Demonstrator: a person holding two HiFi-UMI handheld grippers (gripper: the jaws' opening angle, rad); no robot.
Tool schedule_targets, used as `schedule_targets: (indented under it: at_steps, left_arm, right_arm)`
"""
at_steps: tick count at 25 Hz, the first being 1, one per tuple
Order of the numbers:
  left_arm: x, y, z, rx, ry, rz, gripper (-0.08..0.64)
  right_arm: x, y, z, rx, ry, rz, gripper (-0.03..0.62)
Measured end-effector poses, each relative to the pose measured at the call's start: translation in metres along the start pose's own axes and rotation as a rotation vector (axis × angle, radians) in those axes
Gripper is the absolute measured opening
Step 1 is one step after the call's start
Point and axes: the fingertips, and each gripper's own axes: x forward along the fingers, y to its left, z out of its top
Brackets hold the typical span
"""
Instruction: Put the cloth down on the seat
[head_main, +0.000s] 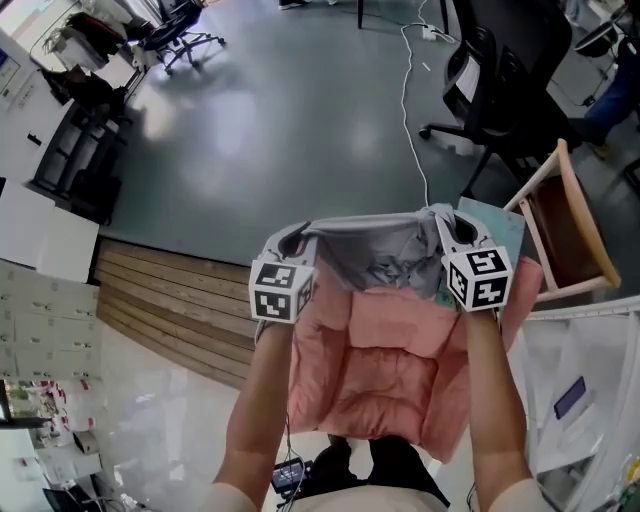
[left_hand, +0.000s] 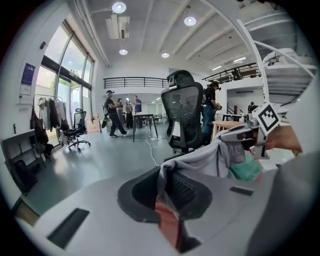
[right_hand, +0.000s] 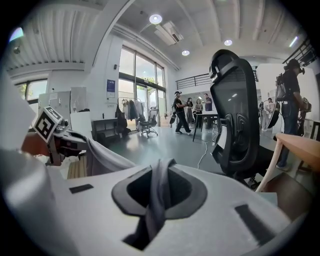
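A pink padded cloth (head_main: 380, 350) with a grey lining (head_main: 375, 250) hangs spread between my two grippers, in front of my legs. My left gripper (head_main: 292, 240) is shut on its left top corner, and the grey fabric (left_hand: 200, 160) runs out of the left gripper's (left_hand: 162, 187) jaws. My right gripper (head_main: 450, 226) is shut on the right top corner, with a grey fold (right_hand: 102, 152) pinched in the right gripper's (right_hand: 157, 192) jaws. Behind the cloth's right corner lies a pale teal surface (head_main: 497, 222), next to a wooden chair (head_main: 570, 235). The cloth hides what is under it.
A black office chair (head_main: 500, 70) stands on the grey floor beyond the wooden chair. A white cable (head_main: 408, 100) trails over the floor. A slatted wooden platform (head_main: 170, 300) is at the left and white plastic sheeting (head_main: 580, 390) at the right. People (left_hand: 115, 112) stand far off.
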Motion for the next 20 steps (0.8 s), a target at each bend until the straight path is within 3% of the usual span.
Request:
schedule_targets:
  at_steps: [11,13,16,20]
  left_arm:
    - [0.051,0.034,-0.063,-0.093,0.123,0.072,0.025]
    - [0.055,0.037,-0.069,-0.104,0.129,0.069,0.110]
    - [0.055,0.033,-0.069,-0.097,0.130,0.039,0.123]
    - [0.046,0.030,-0.068,-0.085,0.135,0.029,0.217]
  right_arm:
    - [0.049,-0.001,-0.050,-0.130,0.138,-0.044,0.037]
    - [0.055,0.001,-0.058,-0.137,0.164,-0.032,0.037]
    - [0.061,0.005,-0.071,-0.142,0.208,-0.015,0.049]
    - [0.063,0.012,-0.080,-0.140,0.251,0.013,0.100]
